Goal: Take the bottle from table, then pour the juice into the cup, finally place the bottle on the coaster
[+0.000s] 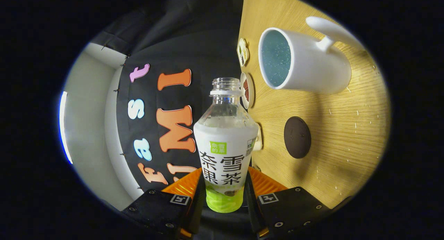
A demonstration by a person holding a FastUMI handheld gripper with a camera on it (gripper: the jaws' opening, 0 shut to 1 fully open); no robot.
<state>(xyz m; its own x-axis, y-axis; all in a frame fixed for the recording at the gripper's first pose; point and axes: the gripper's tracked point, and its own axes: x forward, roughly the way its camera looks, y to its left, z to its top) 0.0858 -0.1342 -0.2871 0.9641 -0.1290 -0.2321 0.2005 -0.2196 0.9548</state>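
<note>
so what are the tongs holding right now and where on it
The tongs are shut on the bottle, one finger pressing each side of its lower body, near the base; the uncapped neck points away, beyond them.

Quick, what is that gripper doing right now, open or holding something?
Gripper: shut on the bottle, one finger pressing each side of its lower part; the bottle is uncapped and turned sideways relative to the table.
</note>
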